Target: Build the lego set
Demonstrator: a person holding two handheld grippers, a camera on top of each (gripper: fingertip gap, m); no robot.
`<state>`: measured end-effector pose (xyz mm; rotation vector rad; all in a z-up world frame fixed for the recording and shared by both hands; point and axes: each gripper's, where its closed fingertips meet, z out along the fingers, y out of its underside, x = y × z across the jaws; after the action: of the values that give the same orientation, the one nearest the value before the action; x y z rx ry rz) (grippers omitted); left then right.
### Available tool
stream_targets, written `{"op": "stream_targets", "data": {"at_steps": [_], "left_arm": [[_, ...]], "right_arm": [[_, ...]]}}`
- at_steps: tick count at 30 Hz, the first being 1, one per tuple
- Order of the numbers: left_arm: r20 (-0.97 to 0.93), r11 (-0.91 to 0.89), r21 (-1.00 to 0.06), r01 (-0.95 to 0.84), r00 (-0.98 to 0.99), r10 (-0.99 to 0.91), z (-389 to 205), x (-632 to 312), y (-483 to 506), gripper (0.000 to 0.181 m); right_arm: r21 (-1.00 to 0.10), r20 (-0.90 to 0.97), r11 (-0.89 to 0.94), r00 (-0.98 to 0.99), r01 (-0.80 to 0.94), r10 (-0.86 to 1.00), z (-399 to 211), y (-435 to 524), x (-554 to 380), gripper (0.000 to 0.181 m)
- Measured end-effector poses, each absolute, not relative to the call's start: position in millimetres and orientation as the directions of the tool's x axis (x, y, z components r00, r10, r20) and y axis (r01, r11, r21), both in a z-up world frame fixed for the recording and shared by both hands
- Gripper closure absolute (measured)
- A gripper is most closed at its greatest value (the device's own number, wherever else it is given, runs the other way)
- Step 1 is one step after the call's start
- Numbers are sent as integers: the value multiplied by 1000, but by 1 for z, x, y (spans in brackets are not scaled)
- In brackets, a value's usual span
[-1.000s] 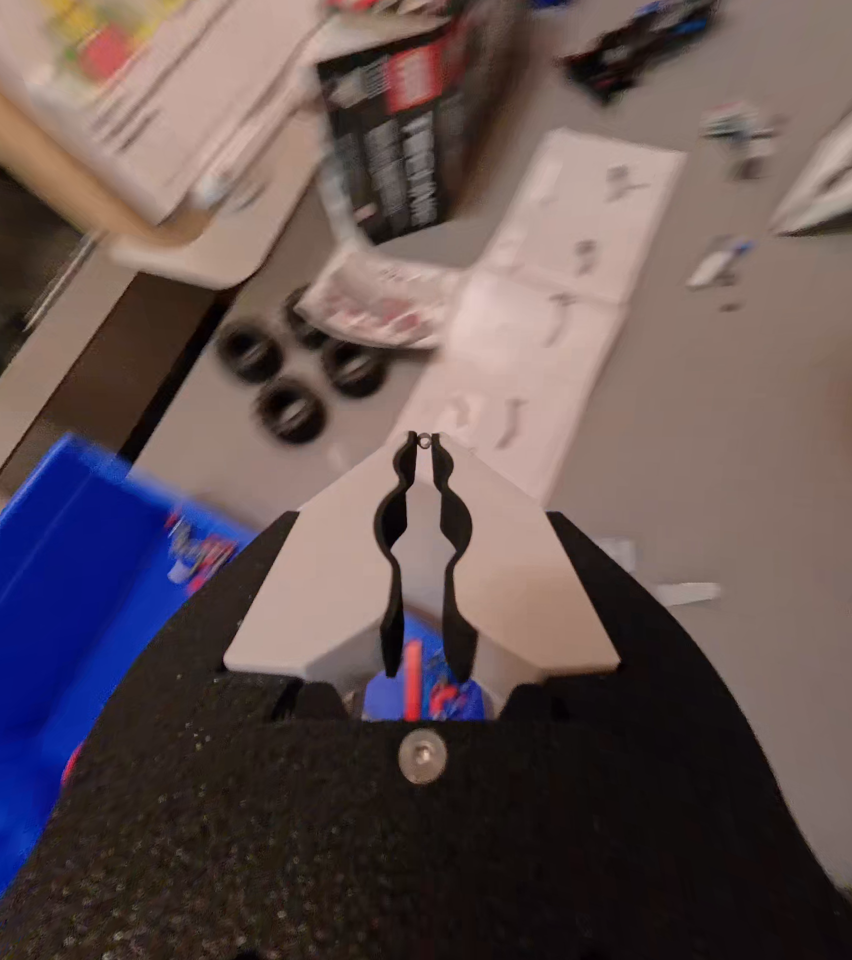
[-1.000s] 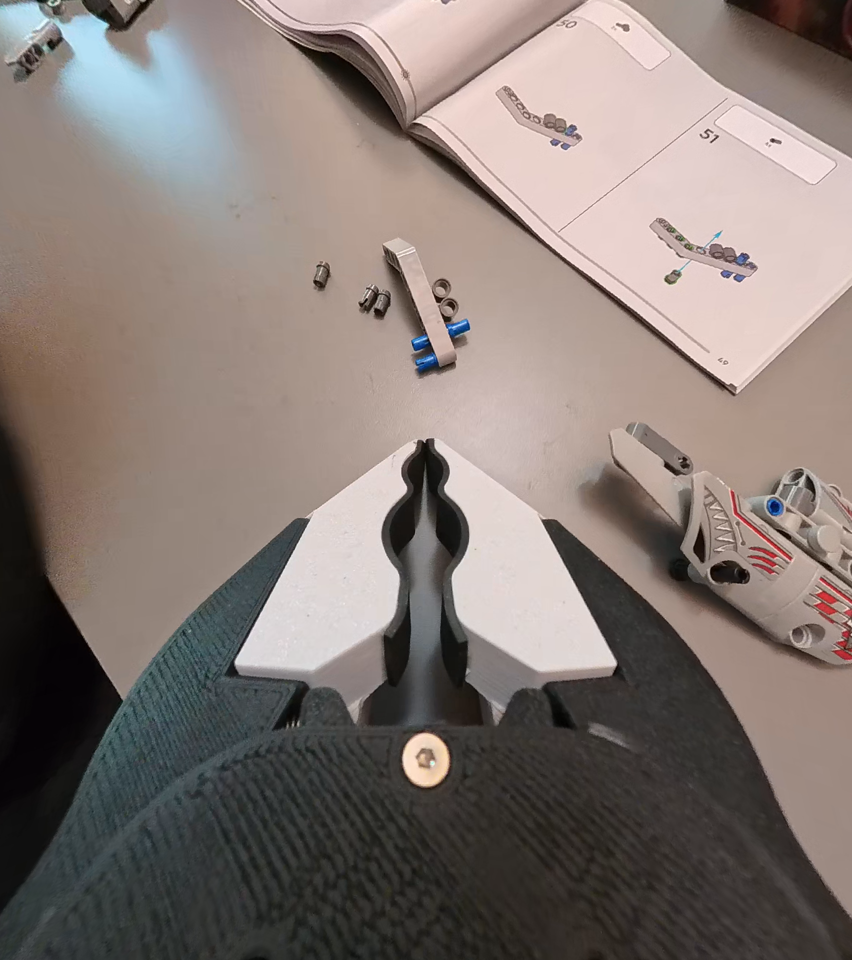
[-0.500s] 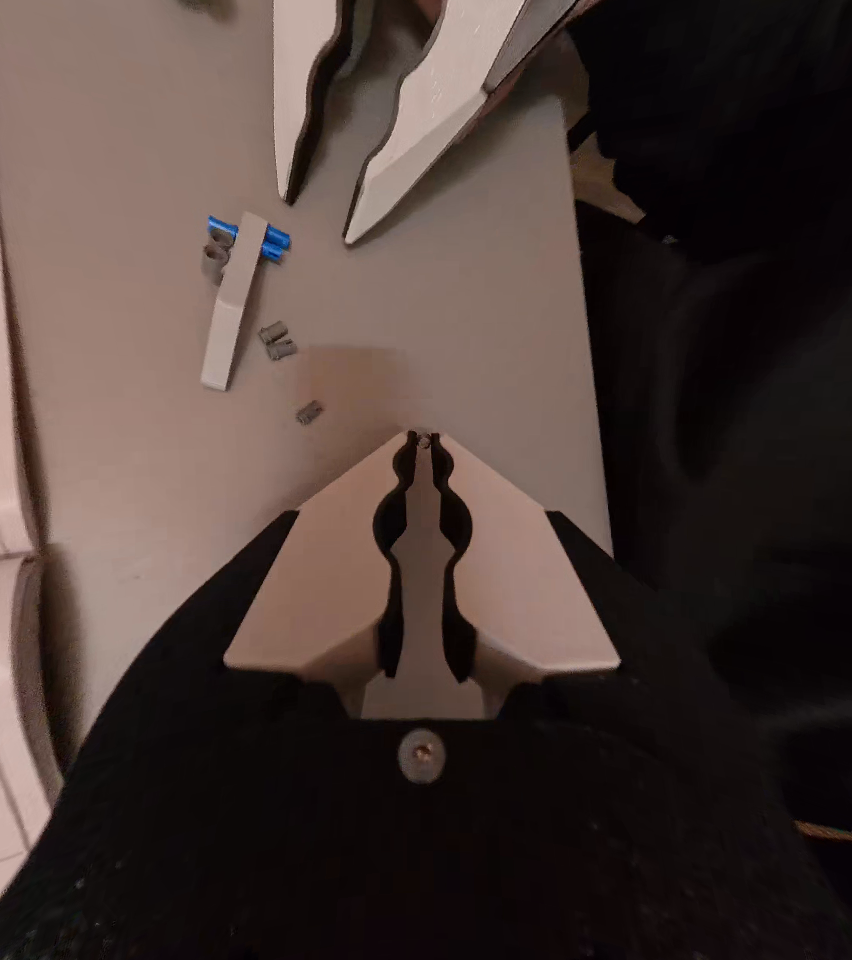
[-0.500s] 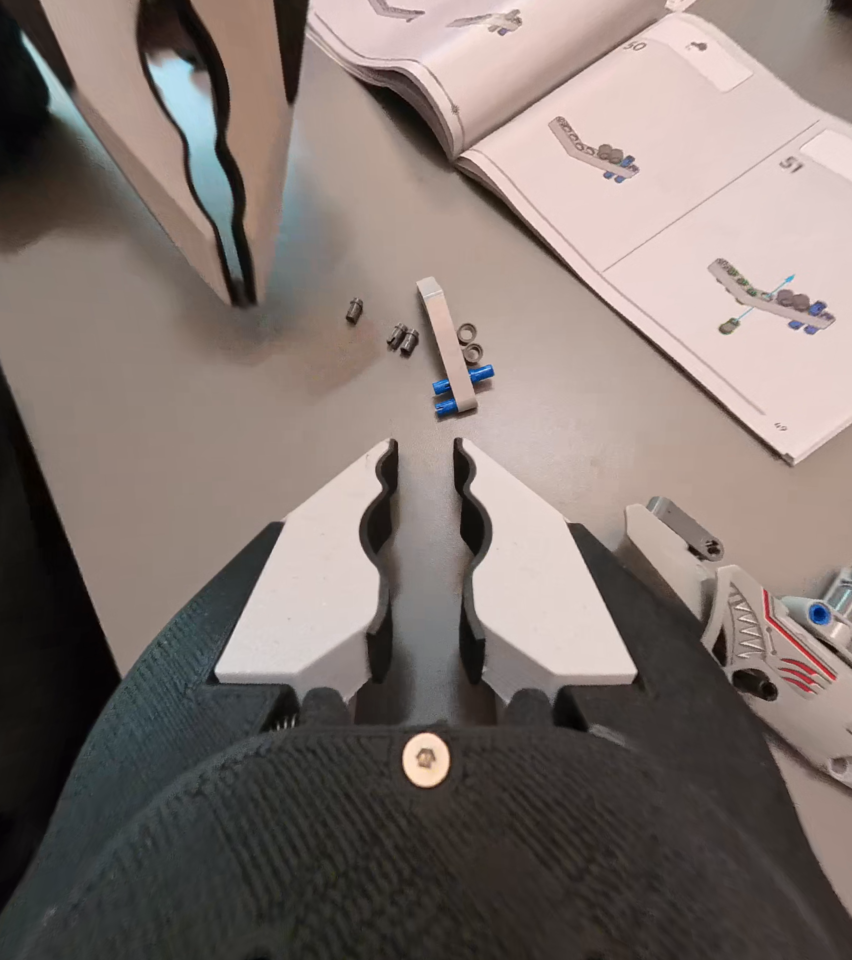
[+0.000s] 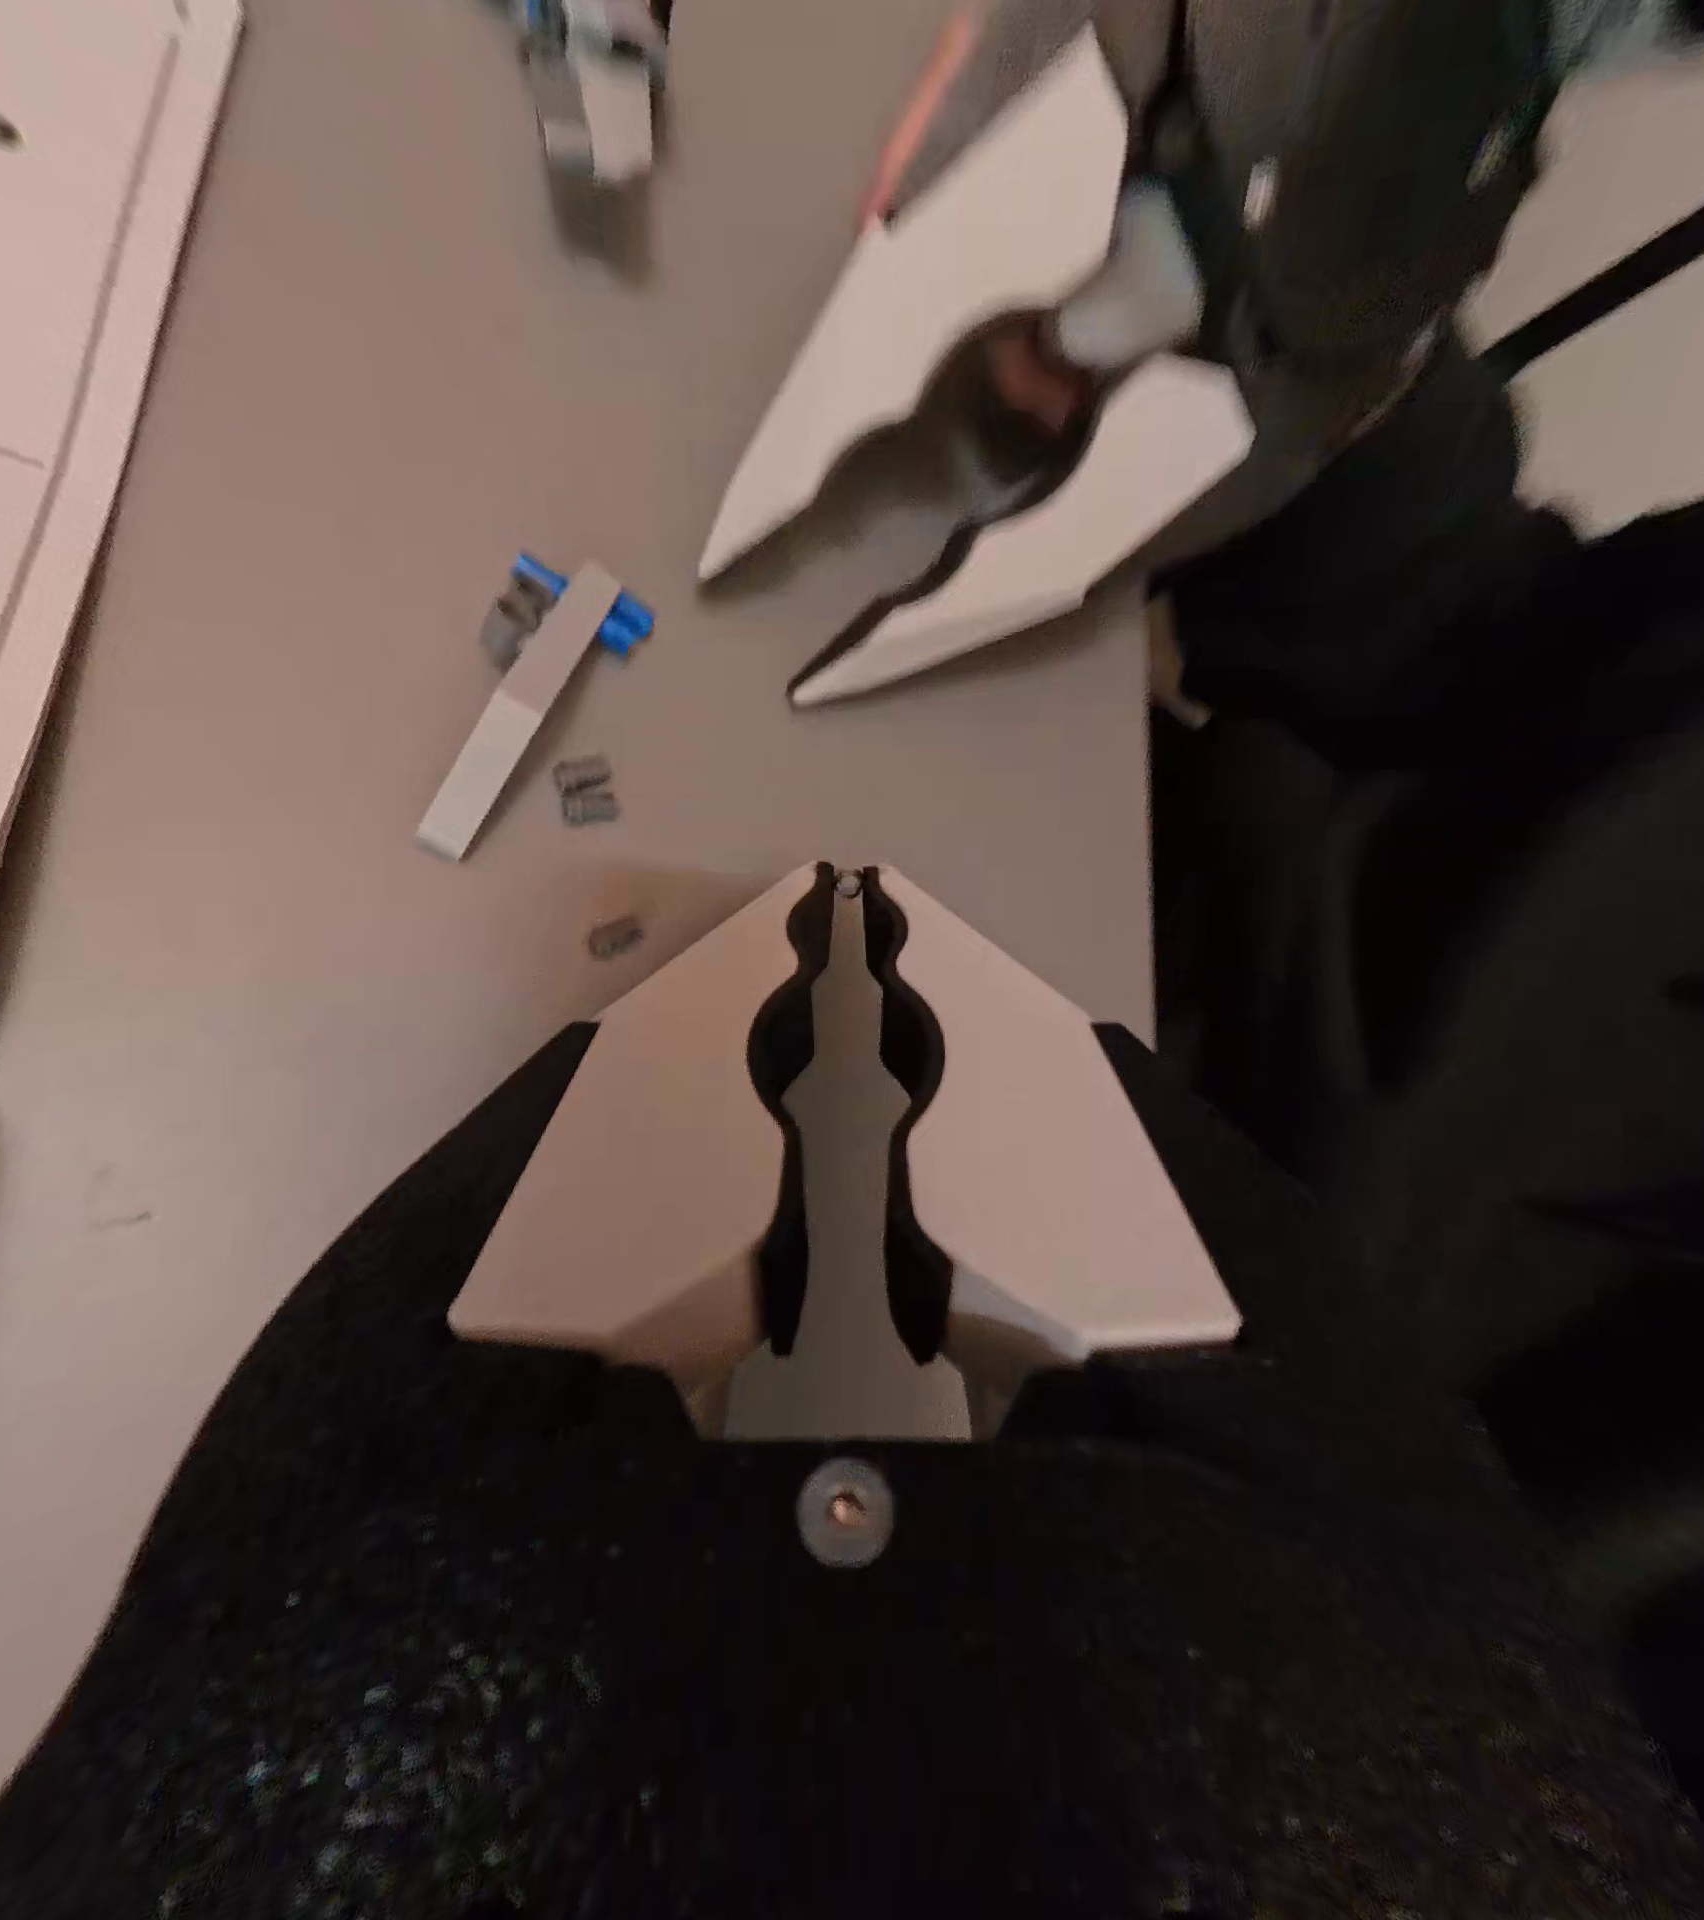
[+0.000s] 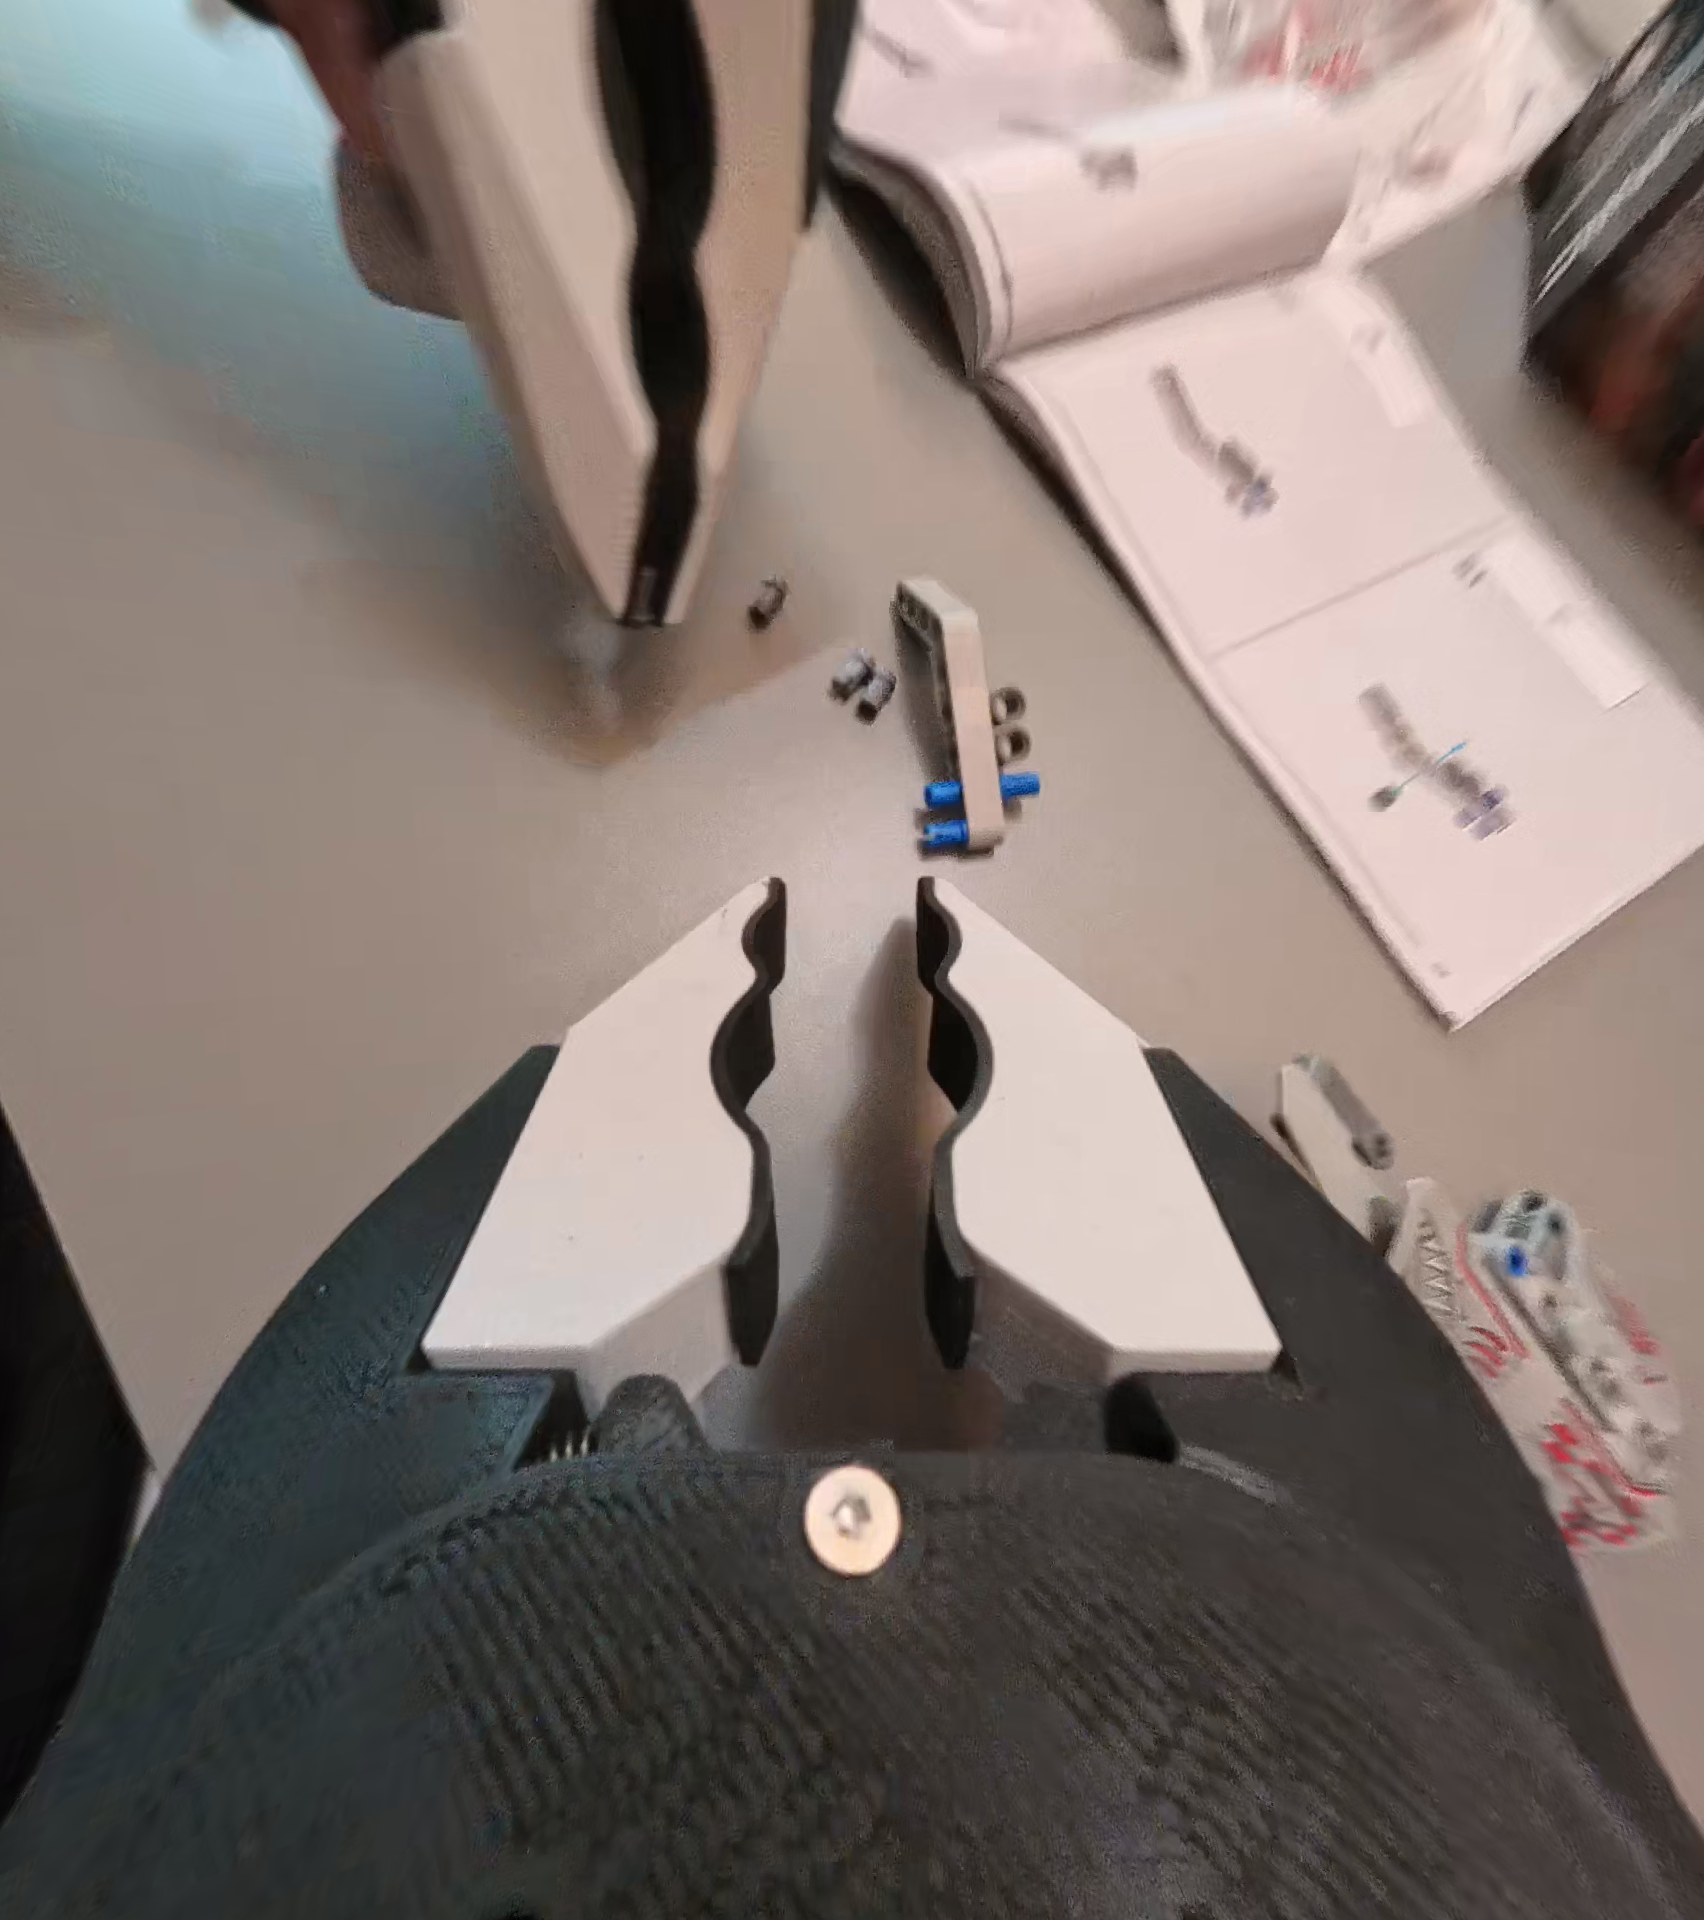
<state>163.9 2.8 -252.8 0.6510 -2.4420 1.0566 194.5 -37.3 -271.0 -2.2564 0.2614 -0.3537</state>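
Left gripper [image 5: 849, 878] pinched on a tiny dark ring [image 5: 849, 883] at the tips, over grey table [image 5: 328, 1039]. Right gripper [image 6: 848, 894] parted, empty, just short of grey liftarm [image 6: 952, 707] with blue pins [image 6: 943, 812]; loose grey pins [image 6: 863, 681] beside it. Open instruction booklet [image 6: 1347, 582] further right.

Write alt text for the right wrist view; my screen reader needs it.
The right gripper, jaws open, hovers above a grey table just short of a light grey Lego beam with blue pins. The left gripper points down nearby, beside an open instruction booklet.
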Motion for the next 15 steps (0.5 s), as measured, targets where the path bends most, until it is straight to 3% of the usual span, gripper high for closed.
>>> {"op": "stream_targets", "data": {"at_steps": [1, 6, 15], "left_arm": [[555, 554, -598, -580, -798, -236, -246, 166, -1, 178], [651, 345, -688, -639, -753, -95, -210, 165, -10, 178], [752, 252, -639, -727, -659, 5, -197, 154, -9, 179]], "right_arm": [[-777, 233, -630, 929, 1, -286, -264, -34, 190, 160], [-855, 414, -454, 856, 249, -309, -222, -17, 167, 168], [-767, 622, -445, 704, 462, -343, -204, 6, 159, 165]]}}
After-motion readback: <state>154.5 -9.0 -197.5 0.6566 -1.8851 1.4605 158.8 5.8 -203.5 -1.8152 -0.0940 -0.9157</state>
